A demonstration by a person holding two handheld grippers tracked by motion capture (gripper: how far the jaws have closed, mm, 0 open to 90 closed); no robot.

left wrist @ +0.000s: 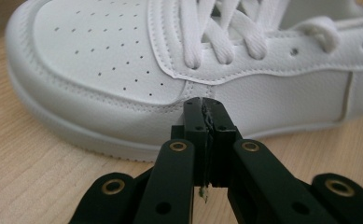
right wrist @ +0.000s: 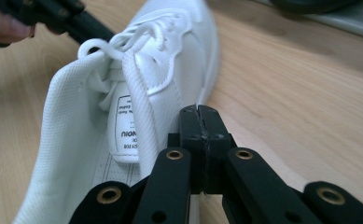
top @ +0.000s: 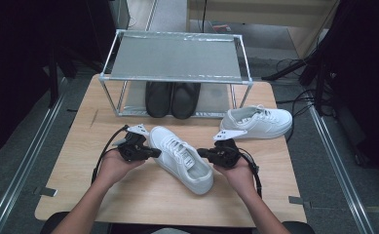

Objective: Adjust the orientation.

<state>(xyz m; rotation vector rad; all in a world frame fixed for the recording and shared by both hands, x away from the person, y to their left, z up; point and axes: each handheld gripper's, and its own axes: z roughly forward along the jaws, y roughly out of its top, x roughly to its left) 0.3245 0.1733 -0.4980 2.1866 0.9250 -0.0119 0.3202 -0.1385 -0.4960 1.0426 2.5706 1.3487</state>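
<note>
While a white sneaker (top: pixel 181 159) lies slantwise on the pale wood-grain table (top: pixel 128 200), toe toward the rack, the left gripper (top: pixel 154 153) points at its side near the toe with jaws pressed together on nothing, the tips right at the leather in the left gripper view. From the opposite side, the right gripper (top: pixel 202 153) aims at the shoe's collar, its jaws likewise together and empty. A second white sneaker (top: pixel 257 122) sits near the table's far right edge. At the far edge stands a metal-framed shoe rack (top: pixel 177 56) with a pair of black shoes (top: pixel 172 99) on its lower shelf. Grey floor and cables surround the table.
</note>
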